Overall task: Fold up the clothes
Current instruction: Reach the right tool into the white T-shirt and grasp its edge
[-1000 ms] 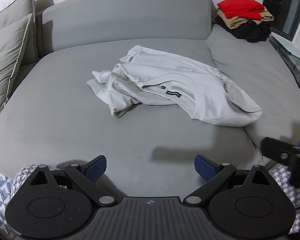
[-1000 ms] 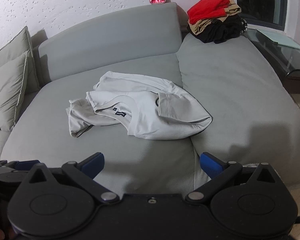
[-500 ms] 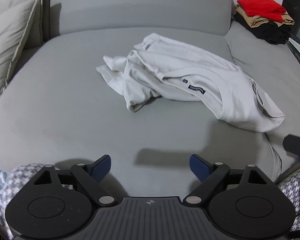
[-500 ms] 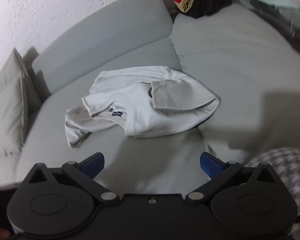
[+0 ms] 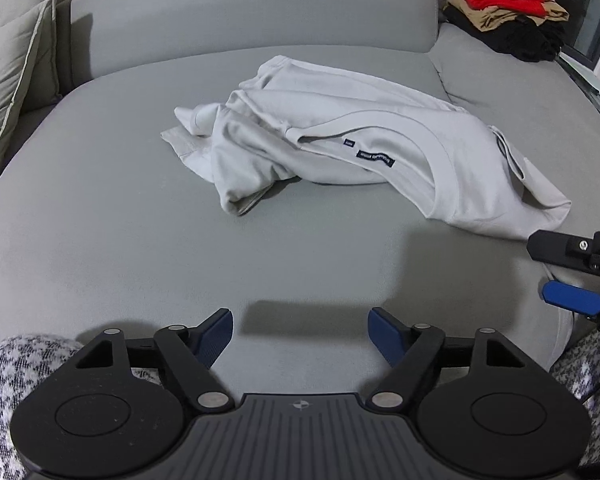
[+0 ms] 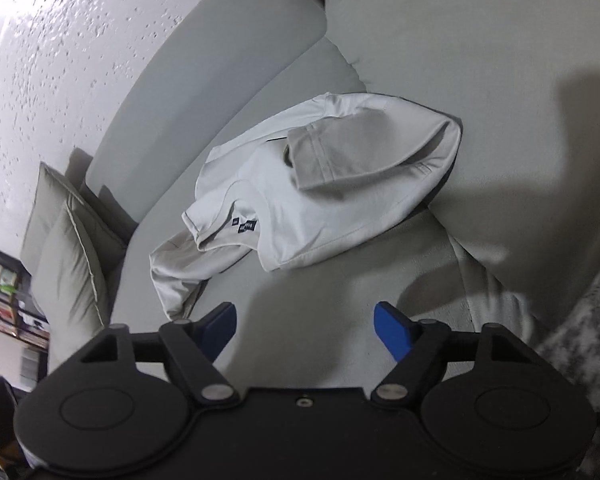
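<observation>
Here we see a crumpled white T-shirt [image 5: 340, 136] lying in a heap on the seat of a grey sofa [image 5: 100, 220], about midway between the near edge and the backrest and a little right of centre in the left wrist view. A dark neck label [image 5: 374, 157] shows on the collar, and one short sleeve [image 6: 332, 156] lies folded over the body of the shirt in the right wrist view. Our left gripper [image 5: 300, 330] hovers over the near part of the seat, well apart from the shirt, its jaws spread wide with nothing between the blue pads [image 5: 216, 332]. Our right gripper [image 6: 305, 330] is likewise held above the near seat, tilted, with its jaws spread and empty; in the left wrist view its black finger and blue pad reach in from the right edge, just beside the near right corner of the shirt, though we cannot tell whether they touch it. Two beige cushions [image 5: 12, 64] lean at the far left end of the sofa. A pile of folded clothes [image 5: 508, 12], red on top, then tan, then black, sits at the far right of the seat. Houndstooth fabric [image 5: 16, 380] shows at the near corners of the left wrist view.
</observation>
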### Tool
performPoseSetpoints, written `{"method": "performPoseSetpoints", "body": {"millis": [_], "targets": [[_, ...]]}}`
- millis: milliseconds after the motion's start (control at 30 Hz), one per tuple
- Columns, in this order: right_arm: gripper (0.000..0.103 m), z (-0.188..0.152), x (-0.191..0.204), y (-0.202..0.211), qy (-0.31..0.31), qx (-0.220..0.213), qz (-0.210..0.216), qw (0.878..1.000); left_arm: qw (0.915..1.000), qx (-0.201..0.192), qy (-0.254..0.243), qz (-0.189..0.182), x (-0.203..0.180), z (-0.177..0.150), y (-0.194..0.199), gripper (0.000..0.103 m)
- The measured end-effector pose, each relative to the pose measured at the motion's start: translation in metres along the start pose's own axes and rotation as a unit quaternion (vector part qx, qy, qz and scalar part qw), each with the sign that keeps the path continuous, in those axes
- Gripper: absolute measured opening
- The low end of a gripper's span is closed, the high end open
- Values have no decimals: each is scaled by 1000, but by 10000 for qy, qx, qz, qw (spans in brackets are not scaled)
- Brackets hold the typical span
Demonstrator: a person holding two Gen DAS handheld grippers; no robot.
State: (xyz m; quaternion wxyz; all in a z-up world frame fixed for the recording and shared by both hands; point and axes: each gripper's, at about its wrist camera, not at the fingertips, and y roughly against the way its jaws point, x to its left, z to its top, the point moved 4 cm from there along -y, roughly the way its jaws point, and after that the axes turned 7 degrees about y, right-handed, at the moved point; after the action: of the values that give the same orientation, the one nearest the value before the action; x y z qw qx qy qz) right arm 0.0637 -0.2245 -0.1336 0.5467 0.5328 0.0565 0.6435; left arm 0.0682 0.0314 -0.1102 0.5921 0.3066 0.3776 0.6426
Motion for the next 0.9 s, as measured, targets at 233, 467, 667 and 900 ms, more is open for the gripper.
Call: {"method": "performPoseSetpoints", "body": {"millis": [233,467,667,900], "targets": [[62,8,-20,-4,-680,-237,331,9969,9995,55,266,-175,1,0,-2,89],[45,8,-50,-11,-1563,-438,573,9851,9989,-132,359,-271,5,1,1,87],[43,8,-70,-35,-2227,-958,730,9674,9982,-179,461,-344,8,-1,3,88],[44,11,-55,-50,-1754,-1468,835,9699,9973,-206,575,-420,12,-6,4,87]]}}
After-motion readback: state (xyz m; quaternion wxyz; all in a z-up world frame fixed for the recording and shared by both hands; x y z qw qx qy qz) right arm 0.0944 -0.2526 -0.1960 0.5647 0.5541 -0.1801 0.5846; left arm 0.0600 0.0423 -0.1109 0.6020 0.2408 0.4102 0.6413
